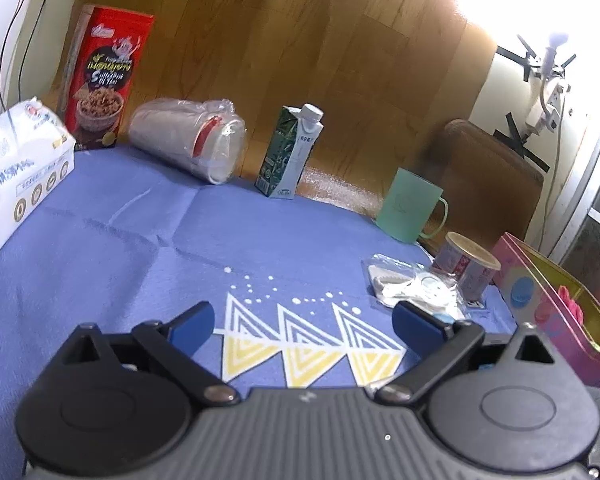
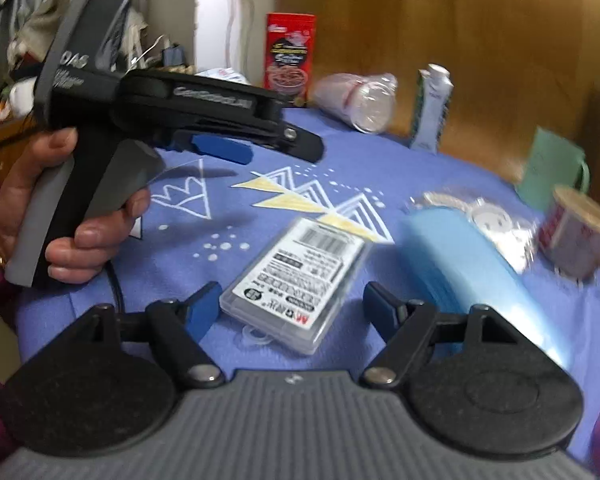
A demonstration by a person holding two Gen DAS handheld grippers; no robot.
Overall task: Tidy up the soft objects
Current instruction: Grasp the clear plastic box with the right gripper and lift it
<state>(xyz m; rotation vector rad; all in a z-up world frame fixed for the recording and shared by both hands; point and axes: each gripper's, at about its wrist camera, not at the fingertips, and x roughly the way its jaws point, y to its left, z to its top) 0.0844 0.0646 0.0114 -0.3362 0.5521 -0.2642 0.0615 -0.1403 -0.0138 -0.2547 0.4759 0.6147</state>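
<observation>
Harsh white glare burns out the upper right corner of the left wrist view, washing over the wall. The right wrist view is dimmer and motion-smeared, worst at its right edge, where the mint mug and tin blur. Fisheye bending curves both frames' edges.

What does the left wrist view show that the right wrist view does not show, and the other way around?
Only the left wrist view shows the white tissue pack and the pink box. Only the right wrist view shows the clear plastic case, the light blue roll and the hand holding the left gripper. Both show the red box, the milk carton, the green mug and the blue cloth.
</observation>
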